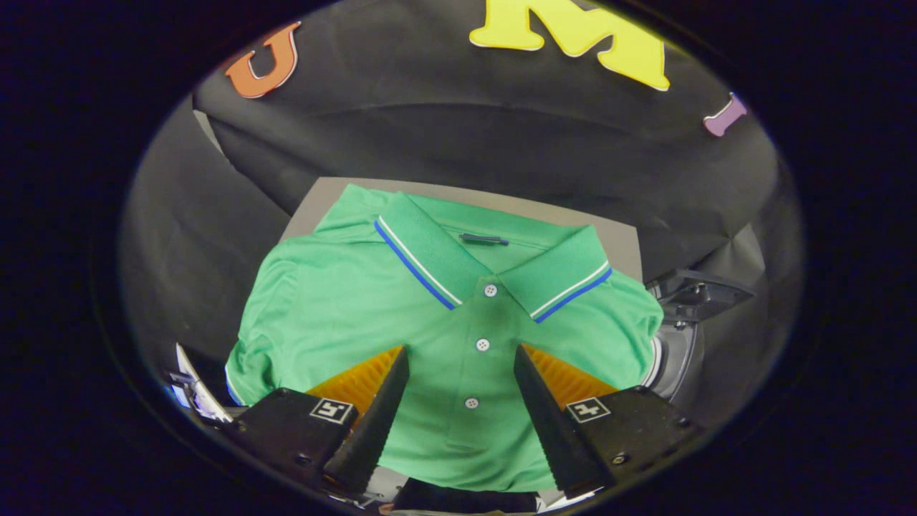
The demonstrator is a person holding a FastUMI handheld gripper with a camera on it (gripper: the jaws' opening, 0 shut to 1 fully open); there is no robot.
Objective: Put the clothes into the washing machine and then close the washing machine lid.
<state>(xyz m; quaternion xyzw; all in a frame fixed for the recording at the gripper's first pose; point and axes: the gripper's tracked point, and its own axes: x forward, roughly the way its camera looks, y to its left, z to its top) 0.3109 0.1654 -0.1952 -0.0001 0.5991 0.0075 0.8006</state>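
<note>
Green polo shirt (337, 301) under spread hand-held gripper (461, 358).

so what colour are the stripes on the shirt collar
Blue and white, on the green shirt's collar; clearest in the gripper view.

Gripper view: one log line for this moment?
gripper: open, above placket | green polo shirt with blue-white collar trim: flat on grey board | grasp: none

The green polo shirt (458, 322) hides most of the grey surface (616, 240) beneath; its hem is cut off.
</note>
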